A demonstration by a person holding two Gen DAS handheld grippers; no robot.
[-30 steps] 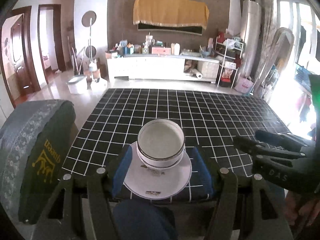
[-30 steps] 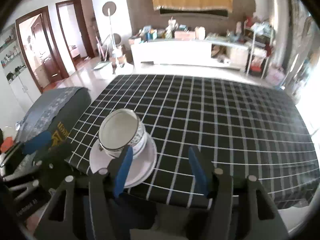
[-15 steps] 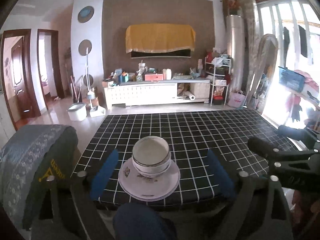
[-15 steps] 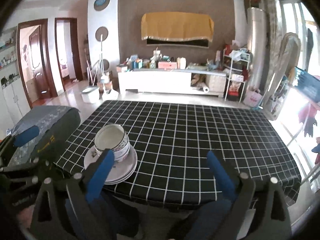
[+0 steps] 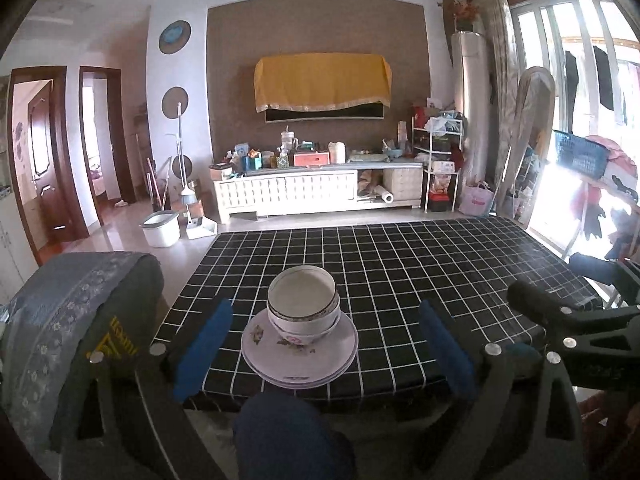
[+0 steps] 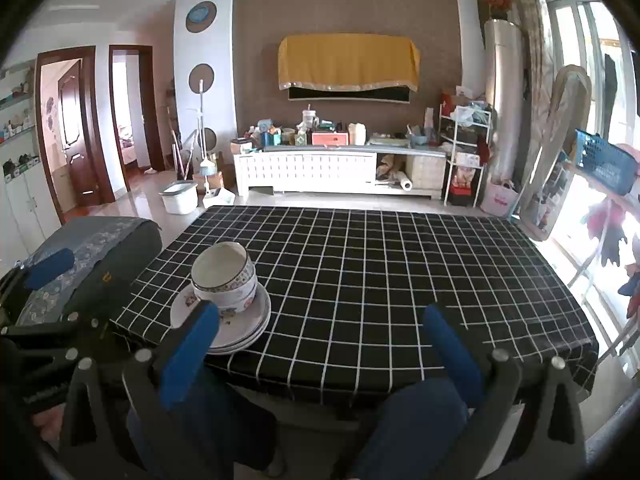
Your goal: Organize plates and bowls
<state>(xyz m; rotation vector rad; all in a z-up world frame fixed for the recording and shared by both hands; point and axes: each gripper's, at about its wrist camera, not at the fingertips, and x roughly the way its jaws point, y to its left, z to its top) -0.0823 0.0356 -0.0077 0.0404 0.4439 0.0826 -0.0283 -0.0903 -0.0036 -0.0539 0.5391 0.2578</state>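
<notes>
Two nested floral bowls [image 5: 302, 300] sit on a small stack of white floral plates [image 5: 299, 354], near the front left edge of the black grid tablecloth [image 5: 400, 272]. My left gripper [image 5: 324, 306] is held back from the table edge, open, with the stack framed between its blue pads and untouched. In the right wrist view the bowls [image 6: 224, 276] and plates [image 6: 248, 328] lie left of centre. My right gripper [image 6: 321, 309] has its jaws opening wide, nothing between them; its left pad overlaps the plates' rim only in the picture. The right gripper's black fingers [image 5: 560, 300] show at right.
A chair with a grey patterned cover [image 5: 72, 320] stands close to the table's left corner. The person's knees in dark blue trousers [image 5: 288, 432] are under the front edge. A white bucket [image 5: 160, 228] and a long cabinet [image 5: 304, 196] stand beyond the table.
Both grippers have drawn back from the stack toward the person and tilted upward. Their jaws stand much wider than a second ago. The bowls and plates have stayed put.
</notes>
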